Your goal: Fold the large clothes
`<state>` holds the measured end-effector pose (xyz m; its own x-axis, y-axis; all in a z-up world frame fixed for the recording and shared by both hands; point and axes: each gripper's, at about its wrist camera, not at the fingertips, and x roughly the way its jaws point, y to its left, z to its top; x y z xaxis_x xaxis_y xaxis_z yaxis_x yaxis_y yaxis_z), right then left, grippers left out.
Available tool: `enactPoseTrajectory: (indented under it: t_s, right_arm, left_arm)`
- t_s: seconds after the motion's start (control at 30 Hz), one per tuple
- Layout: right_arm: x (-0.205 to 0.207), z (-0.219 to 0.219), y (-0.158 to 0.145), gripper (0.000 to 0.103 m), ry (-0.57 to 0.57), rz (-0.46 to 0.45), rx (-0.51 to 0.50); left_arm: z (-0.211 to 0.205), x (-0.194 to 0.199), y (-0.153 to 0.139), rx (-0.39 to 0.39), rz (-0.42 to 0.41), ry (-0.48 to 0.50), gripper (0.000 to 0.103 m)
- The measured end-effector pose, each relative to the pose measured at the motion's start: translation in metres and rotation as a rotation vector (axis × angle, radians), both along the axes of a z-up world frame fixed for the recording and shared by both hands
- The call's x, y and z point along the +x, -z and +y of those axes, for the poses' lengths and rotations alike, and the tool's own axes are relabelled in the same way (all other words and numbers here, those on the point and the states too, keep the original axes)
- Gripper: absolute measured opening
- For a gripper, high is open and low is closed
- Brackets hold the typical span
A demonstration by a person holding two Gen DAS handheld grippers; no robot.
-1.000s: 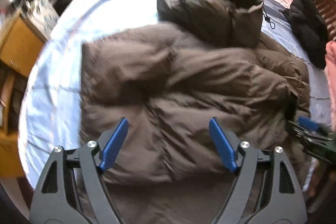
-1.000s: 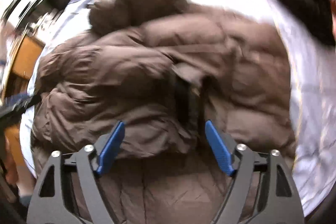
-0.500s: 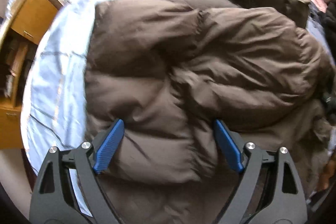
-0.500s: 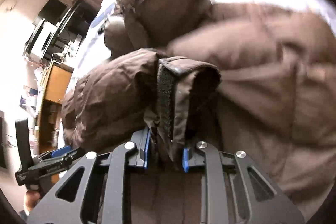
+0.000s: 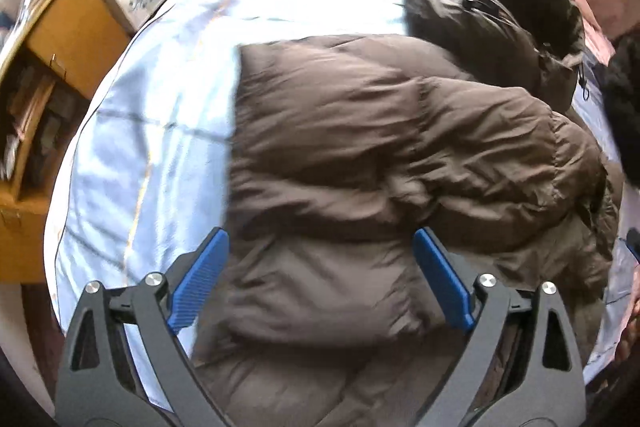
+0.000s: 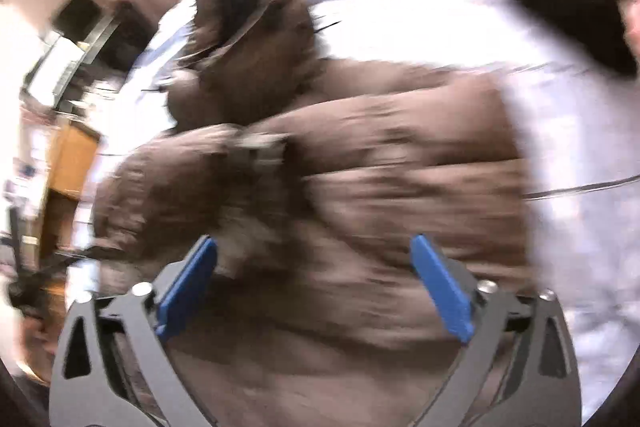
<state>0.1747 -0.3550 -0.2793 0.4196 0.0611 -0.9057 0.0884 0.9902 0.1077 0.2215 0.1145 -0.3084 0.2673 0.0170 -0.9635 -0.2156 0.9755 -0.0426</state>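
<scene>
Room: wooden cabinet (image 5: 60, 39) far left of my jaws.
Surface: pale blue bedsheet (image 5: 152, 131).
Jacket: brown puffer jacket (image 5: 360, 155) lies ahead between both jaws.
Left gripper (image 5: 320, 279): spread wide, empty.
Right gripper (image 6: 316, 283): half a second ago pinching the cuff, now wide, released.

Left tongs (image 5: 320, 281): two dark grey plastic arms with triangular cut-outs, each carrying a ribbed blue pad (image 5: 199, 285) and two round silver screw heads. Right tongs (image 6: 314, 285): same construction, grey arms, blue pads (image 6: 440, 289), silver screws; detail blurred.
</scene>
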Motion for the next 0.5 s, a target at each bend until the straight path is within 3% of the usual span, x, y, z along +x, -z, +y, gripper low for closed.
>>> enactPoseTrajectory:
  t_s: [0.1,0.13,0.17,0.3,0.33,0.37,0.4,0.43,0.47,0.5]
  right_arm:
    - [-0.011,-0.027,0.02,0.102,0.026,0.06,-0.257]
    - [-0.015,-0.037,0.032,0.102,0.025,0.102,-0.288]
    - [-0.016,-0.046,0.045,0.102,0.027,0.148,-0.286]
    - [-0.019,-0.079,0.087,0.102,0.067,0.263,-0.087]
    - [-0.02,-0.082,0.092,0.102,0.076,0.264,-0.052]
    - [-0.019,-0.084,0.095,0.102,0.084,0.259,-0.017]
    - [-0.018,-0.084,0.098,0.095,0.087,0.251,0.03]
    - [-0.016,-0.083,0.1,0.074,0.086,0.247,0.059]
    - [-0.015,-0.079,0.103,0.063,0.079,0.25,0.077]
    - [-0.013,-0.071,0.104,0.047,0.064,0.253,0.074]
  left_arm:
    - [0.028,-0.007,0.019,-0.021,0.078,-0.062,0.095]
    - [0.039,-0.007,0.03,-0.05,0.113,-0.091,0.095]
    - [0.048,-0.008,0.04,-0.089,0.15,-0.118,0.095]
    - [0.058,-0.011,0.07,-0.202,0.216,-0.157,0.095]
    - [0.055,-0.01,0.073,-0.204,0.215,-0.148,0.09]
    - [0.051,-0.009,0.073,-0.21,0.209,-0.135,0.07]
    - [0.047,-0.009,0.072,-0.221,0.207,-0.119,0.061]
    - [0.042,-0.009,0.07,-0.217,0.204,-0.104,0.048]
    - [0.036,-0.008,0.068,-0.188,0.202,-0.084,0.037]
    - [0.032,-0.007,0.068,-0.169,0.203,-0.074,0.033]
